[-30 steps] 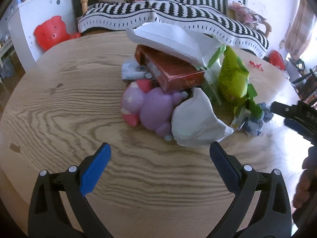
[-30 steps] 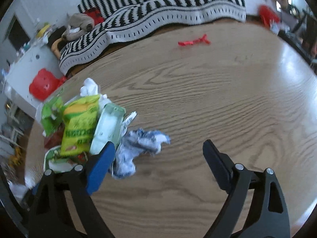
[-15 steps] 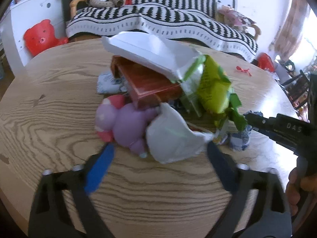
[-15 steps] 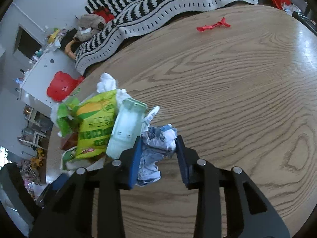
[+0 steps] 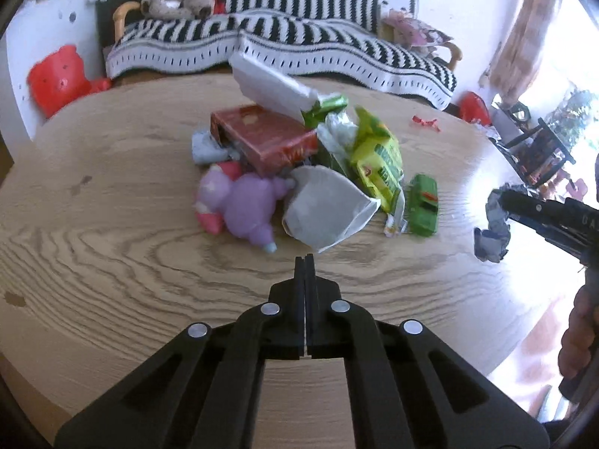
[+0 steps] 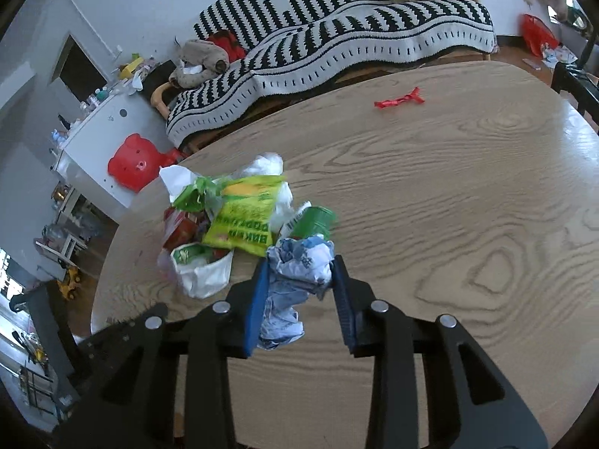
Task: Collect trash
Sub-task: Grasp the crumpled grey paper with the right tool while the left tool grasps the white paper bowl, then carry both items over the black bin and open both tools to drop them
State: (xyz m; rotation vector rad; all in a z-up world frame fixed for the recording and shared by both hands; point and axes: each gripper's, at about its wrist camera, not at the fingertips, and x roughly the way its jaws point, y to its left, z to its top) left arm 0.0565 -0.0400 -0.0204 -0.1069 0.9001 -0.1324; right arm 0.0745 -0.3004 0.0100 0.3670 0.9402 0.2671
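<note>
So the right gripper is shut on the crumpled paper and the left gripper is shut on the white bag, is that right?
Not quite: the left gripper is shut on nothing, short of the white bag, as the left wrist view shows. The right gripper is shut on the crumpled paper.

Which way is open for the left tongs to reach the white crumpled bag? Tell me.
Probably straight ahead: the left tongs sit just short of the white crumpled bag with bare table between, but they are shut and must open first.

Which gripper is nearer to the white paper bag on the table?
Left. The left gripper sits shut just in front of the white paper bag; the right gripper, shut on crumpled paper, is farther off.
</note>
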